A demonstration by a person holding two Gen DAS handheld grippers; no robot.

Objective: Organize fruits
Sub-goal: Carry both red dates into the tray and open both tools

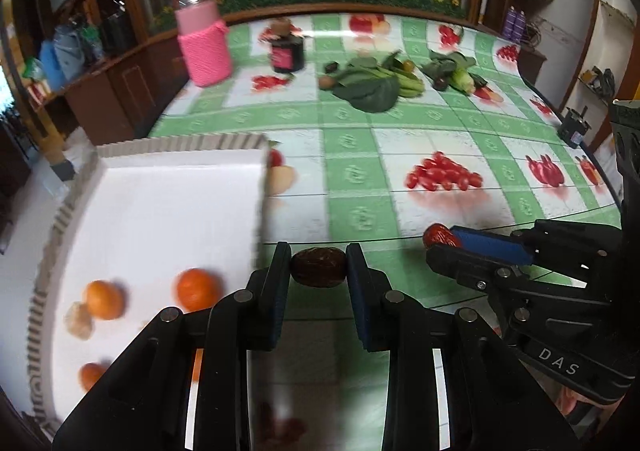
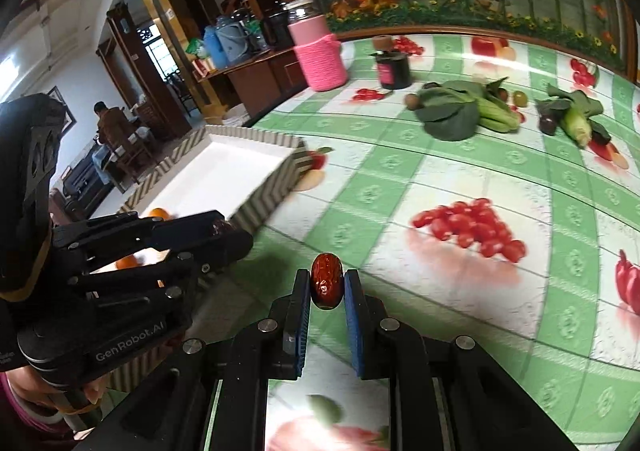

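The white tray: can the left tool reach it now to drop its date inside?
Probably yes. The left tool, shut on a dark date, is right beside the white tray, whose top is open; nothing stands between them.

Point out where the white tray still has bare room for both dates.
The white tray is bare across its far half, up to the corrugated rim. Its near left end is crowded with oranges. The left hand-held gripper holds a dark date just off the tray's near right edge; the right hand-held gripper holds a red date over the tablecloth.
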